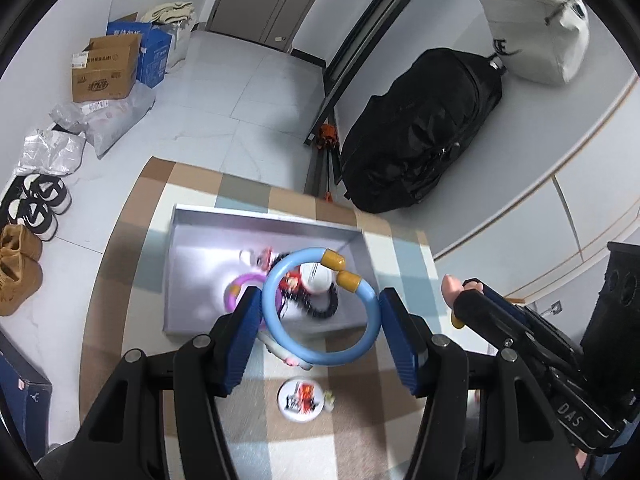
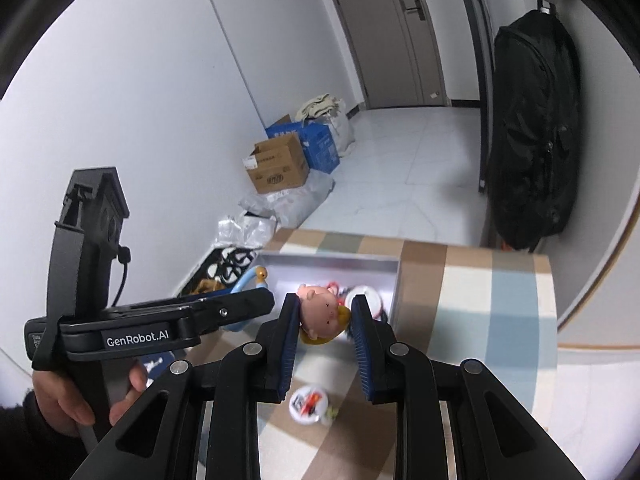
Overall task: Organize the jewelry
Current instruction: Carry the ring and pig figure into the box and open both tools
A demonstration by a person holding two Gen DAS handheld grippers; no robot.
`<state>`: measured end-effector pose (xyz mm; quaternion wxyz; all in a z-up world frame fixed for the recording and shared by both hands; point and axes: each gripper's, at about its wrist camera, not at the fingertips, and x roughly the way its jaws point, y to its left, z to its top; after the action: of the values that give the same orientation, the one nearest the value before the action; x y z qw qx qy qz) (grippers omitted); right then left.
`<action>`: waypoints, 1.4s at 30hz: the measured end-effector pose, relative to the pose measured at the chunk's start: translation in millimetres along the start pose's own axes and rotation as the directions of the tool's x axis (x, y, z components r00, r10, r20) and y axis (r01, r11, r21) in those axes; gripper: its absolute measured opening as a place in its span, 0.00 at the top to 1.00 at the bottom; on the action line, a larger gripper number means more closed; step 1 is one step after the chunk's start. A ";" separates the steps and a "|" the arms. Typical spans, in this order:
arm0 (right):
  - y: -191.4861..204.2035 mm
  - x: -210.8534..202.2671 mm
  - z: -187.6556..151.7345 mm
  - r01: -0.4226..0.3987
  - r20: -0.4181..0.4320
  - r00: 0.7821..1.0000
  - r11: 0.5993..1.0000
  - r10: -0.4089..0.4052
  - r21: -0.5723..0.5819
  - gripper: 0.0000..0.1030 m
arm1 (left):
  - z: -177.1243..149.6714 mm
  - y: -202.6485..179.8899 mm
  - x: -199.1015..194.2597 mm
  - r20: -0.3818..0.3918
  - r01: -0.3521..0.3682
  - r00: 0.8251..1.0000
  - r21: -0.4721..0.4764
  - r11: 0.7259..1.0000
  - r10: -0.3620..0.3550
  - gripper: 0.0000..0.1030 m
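Left gripper [image 1: 318,320] clamps one light-blue open bracelet [image 1: 320,308] with two yellow end caps, centre frame, held above the near edge of one grey tray [image 1: 264,220]. In the tray: one purple ring [image 1: 236,288], one white round badge [image 1: 316,278], one black beaded strand [image 1: 320,308], blurred. Right gripper [image 2: 324,322] pinches one pink pig-face charm [image 2: 320,310] with a yellow part, centre frame. One round badge [image 1: 301,400] lies on the checked tablecloth [image 1: 352,448], lower centre. One hand [image 2: 76,396] lower left.
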<state>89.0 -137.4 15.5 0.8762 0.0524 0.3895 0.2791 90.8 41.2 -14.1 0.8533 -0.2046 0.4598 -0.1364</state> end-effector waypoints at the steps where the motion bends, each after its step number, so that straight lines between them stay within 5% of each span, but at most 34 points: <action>1: -3.2 3.6 5.4 -0.004 -0.001 1.000 1.000 0.004 0.004 0.76 | 2.6 1.8 2.2 -0.004 0.004 1.000 -0.007 1.000 -0.004 0.47; 9: -22.1 52.4 26.8 -0.059 -0.066 0.996 0.998 0.061 0.030 0.76 | 18.4 18.2 34.1 -0.047 -0.021 0.999 -0.023 1.000 0.020 0.47; 18: -48.1 98.9 13.9 -0.063 -0.167 0.983 0.994 0.078 0.093 0.76 | 23.3 30.9 51.4 -0.094 -0.025 0.995 -0.057 0.998 0.020 0.47; 42: -53.6 101.7 18.3 -0.090 -0.152 0.983 0.989 0.107 0.113 0.73 | 24.6 32.8 63.4 -0.098 0.003 0.995 -0.099 0.995 -0.013 0.47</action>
<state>181.1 -126.2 -54.9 0.8237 0.0959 0.4687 0.3044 147.2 48.9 -63.7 0.8180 -0.2412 0.5067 -0.1268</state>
